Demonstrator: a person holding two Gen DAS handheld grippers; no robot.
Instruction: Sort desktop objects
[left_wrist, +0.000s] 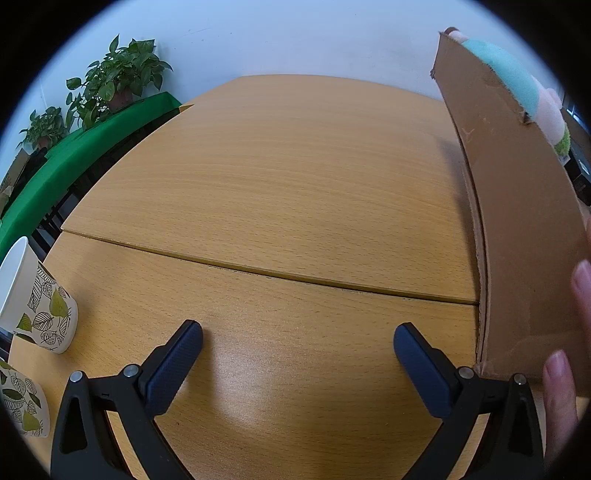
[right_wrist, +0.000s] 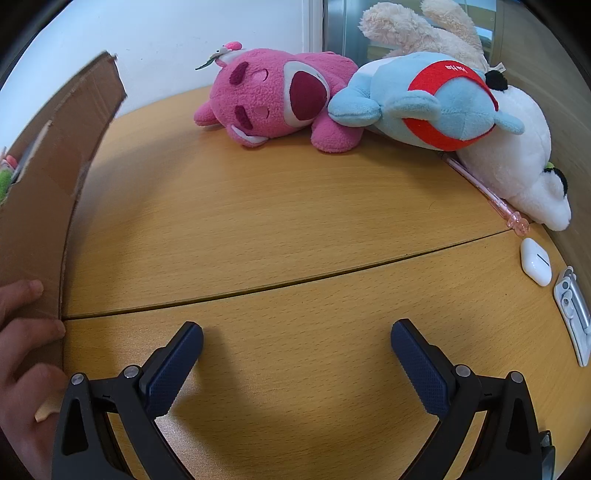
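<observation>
My left gripper is open over bare wooden table, nothing between its fingers. A cardboard box stands at its right, soft toys showing over the rim; a hand rests on the box. Two leaf-printed paper cups stand at far left. My right gripper is open too, holding nothing. Beyond it lie a pink plush, a blue and red plush and a white plush. A pink pen, a white earbud case and a white flat gadget lie at right.
The cardboard box stands left of the right gripper, fingers of a hand on its corner. A seam crosses the table. Potted plants on a green-covered bench sit beyond the table's left edge. A cream plush lies behind the others.
</observation>
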